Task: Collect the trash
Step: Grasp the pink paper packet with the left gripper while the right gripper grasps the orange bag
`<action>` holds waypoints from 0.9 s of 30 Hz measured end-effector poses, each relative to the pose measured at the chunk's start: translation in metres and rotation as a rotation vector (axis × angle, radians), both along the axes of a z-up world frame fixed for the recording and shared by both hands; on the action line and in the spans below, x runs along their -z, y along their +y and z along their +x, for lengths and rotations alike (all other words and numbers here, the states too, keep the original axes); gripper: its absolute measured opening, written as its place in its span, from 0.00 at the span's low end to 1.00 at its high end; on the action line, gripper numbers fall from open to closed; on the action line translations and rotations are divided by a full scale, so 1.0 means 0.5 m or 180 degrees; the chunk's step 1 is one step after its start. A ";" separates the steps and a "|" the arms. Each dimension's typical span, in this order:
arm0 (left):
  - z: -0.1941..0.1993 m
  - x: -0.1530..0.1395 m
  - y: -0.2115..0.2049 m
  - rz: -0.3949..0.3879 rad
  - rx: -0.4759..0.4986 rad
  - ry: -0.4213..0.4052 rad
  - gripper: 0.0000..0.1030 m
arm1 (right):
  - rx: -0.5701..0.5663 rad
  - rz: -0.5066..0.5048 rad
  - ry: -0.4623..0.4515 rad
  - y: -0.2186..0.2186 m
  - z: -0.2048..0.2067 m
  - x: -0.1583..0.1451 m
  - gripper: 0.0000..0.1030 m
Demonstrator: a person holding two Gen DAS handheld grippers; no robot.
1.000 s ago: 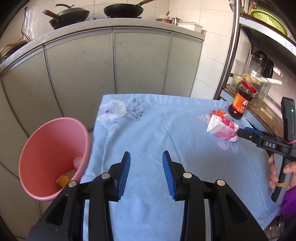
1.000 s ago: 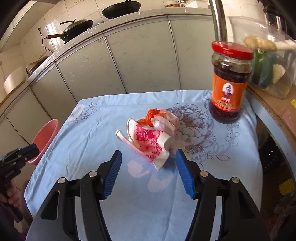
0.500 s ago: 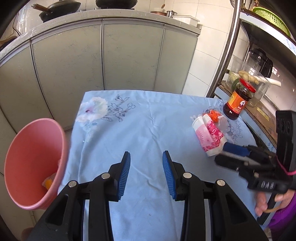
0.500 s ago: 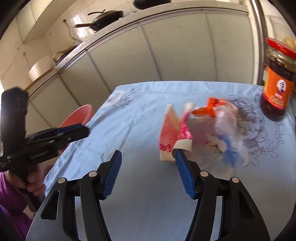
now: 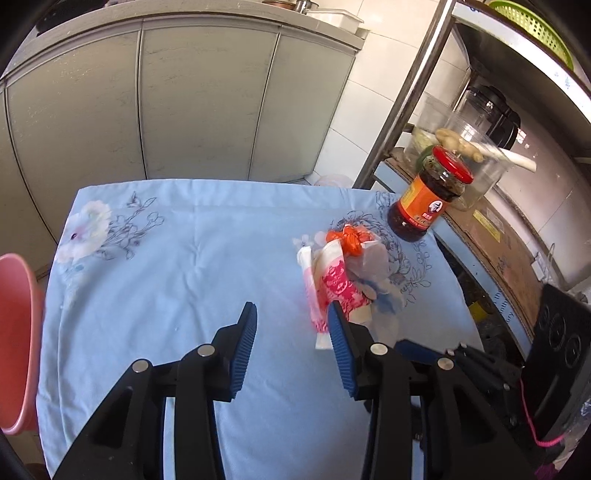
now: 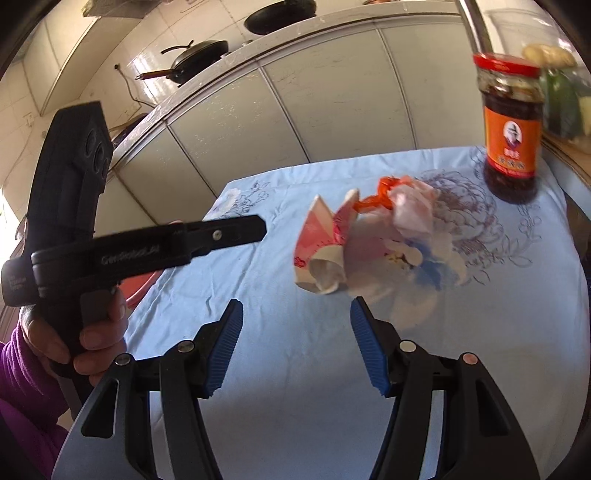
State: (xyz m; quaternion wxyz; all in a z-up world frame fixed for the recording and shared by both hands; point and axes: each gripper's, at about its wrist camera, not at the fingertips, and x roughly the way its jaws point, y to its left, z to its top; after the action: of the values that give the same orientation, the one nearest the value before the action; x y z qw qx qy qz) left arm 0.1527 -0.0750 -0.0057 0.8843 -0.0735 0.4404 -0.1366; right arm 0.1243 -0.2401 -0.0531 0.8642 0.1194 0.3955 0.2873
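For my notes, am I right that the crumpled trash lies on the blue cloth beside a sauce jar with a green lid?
Not quite: the lid is red, not green. The right wrist view shows the crumpled trash lying on the blue cloth beside the sauce jar, which has a red lid.

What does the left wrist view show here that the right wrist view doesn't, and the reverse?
Left wrist only: the metal rack post, a green basket on top, and a blender.

Right wrist only: two pans on the counter, and the hand in a purple sleeve holding the left gripper, whose jaws are opening with nothing between them.

Both: the crumpled trash pile, sauce jar, blue tablecloth and pink bin.
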 end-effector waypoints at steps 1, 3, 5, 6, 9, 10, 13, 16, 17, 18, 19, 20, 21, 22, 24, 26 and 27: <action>0.009 0.007 -0.009 0.0021 -0.0017 0.0011 0.38 | 0.0012 -0.0009 0.0018 -0.001 0.001 0.006 0.59; 0.022 0.019 -0.020 0.0028 -0.0033 0.0040 0.38 | 0.0039 0.0000 0.0065 -0.005 0.005 0.011 0.59; 0.033 0.030 -0.029 0.0015 -0.0023 0.0063 0.38 | 0.0058 0.0042 0.0058 -0.006 0.007 0.012 0.59; 0.038 0.034 -0.033 0.0018 -0.0014 0.0065 0.37 | 0.0063 0.0057 0.0074 -0.008 0.009 0.013 0.59; 0.052 0.043 -0.045 0.0085 0.0013 0.0042 0.34 | 0.0087 0.0082 0.0107 -0.011 0.012 0.017 0.59; 0.059 0.048 -0.048 0.0085 0.0013 0.0062 0.31 | 0.0095 0.0086 0.0116 -0.013 0.012 0.018 0.59; 0.072 0.061 -0.051 0.0046 0.0021 0.0145 0.18 | 0.0119 0.0091 0.0145 -0.017 0.014 0.021 0.59; 0.078 0.079 -0.048 -0.0045 0.0031 0.0256 0.05 | 0.0152 0.0087 0.0164 -0.020 0.015 0.023 0.59; 0.077 0.080 -0.044 -0.0086 0.0027 0.0250 0.05 | 0.0170 0.0083 0.0165 -0.021 0.015 0.023 0.59; 0.074 0.078 -0.037 -0.0126 0.0023 0.0237 0.03 | 0.0184 0.0077 0.0160 -0.023 0.014 0.023 0.59; 0.069 0.074 -0.030 -0.0135 -0.0012 0.0215 0.03 | 0.0209 0.0072 0.0151 -0.024 0.013 0.022 0.59; 0.062 0.068 -0.019 -0.0125 -0.0065 0.0172 0.03 | 0.0231 0.0065 0.0140 -0.026 0.013 0.022 0.59; 0.054 0.060 -0.007 -0.0111 -0.0109 0.0113 0.03 | 0.0256 0.0048 0.0114 -0.026 0.012 0.019 0.59; 0.048 0.054 0.003 -0.0100 -0.0129 0.0079 0.03 | 0.0281 0.0023 0.0079 -0.027 0.012 0.016 0.59; 0.033 0.043 0.024 -0.0061 -0.0174 0.0016 0.03 | 0.0342 -0.0044 0.0017 -0.030 0.015 0.009 0.59; 0.020 0.035 0.045 -0.0015 -0.0225 -0.0037 0.03 | 0.0436 -0.0149 -0.0064 -0.033 0.023 -0.003 0.59; 0.012 0.033 0.056 -0.0007 -0.0258 -0.0061 0.03 | 0.0499 -0.0203 -0.0115 -0.035 0.030 -0.012 0.59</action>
State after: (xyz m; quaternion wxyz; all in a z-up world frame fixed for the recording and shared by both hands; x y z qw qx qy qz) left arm 0.1589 -0.0470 -0.0220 0.8932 -0.0910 0.4284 -0.1019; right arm 0.1391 -0.2576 -0.0474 0.8944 0.1172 0.3782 0.2082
